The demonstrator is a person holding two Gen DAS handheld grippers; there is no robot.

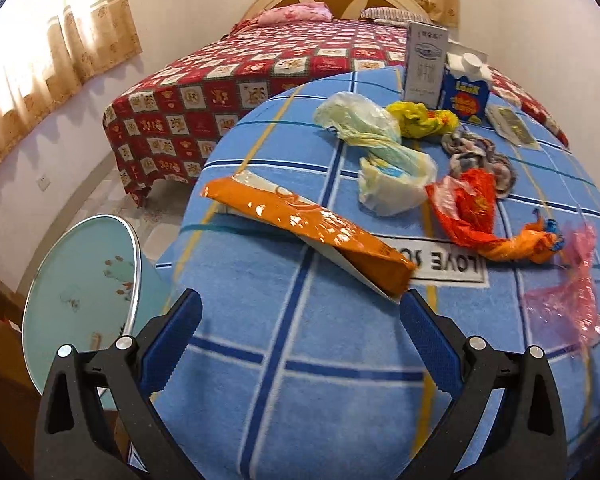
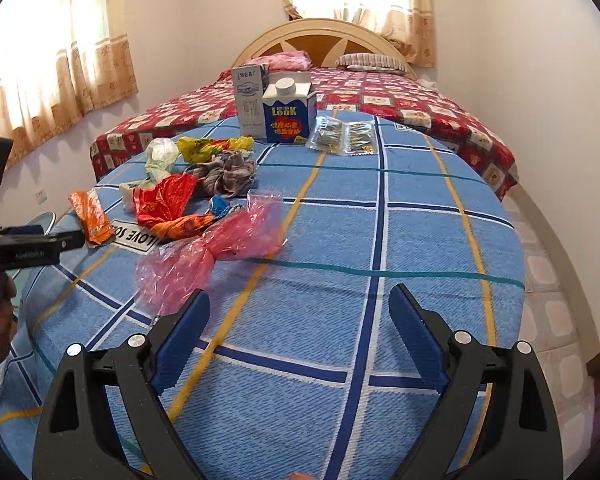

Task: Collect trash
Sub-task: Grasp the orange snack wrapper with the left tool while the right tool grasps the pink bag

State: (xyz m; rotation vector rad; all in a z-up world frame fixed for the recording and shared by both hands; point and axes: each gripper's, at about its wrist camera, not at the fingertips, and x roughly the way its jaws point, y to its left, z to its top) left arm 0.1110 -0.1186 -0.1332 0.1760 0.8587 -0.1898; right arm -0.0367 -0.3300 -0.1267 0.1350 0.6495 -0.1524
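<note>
Trash lies scattered on a blue checked bed (image 1: 300,360). The left gripper (image 1: 300,316) has its fingers spread, nothing pinched, with the long orange wrapper (image 1: 308,226) just ahead. It should straddle the wrapper's near end before closing. The right gripper (image 2: 300,320), fingers also spread, hovers beside a pink plastic bag (image 2: 204,256).

Ahead of the right gripper (image 2: 300,312) the blue checked cloth (image 2: 420,240) lies bare; wrappers crowd toward ten o'clock, with the pink plastic bag (image 2: 204,256) nearest and two cartons (image 2: 276,112) at twelve.
</note>
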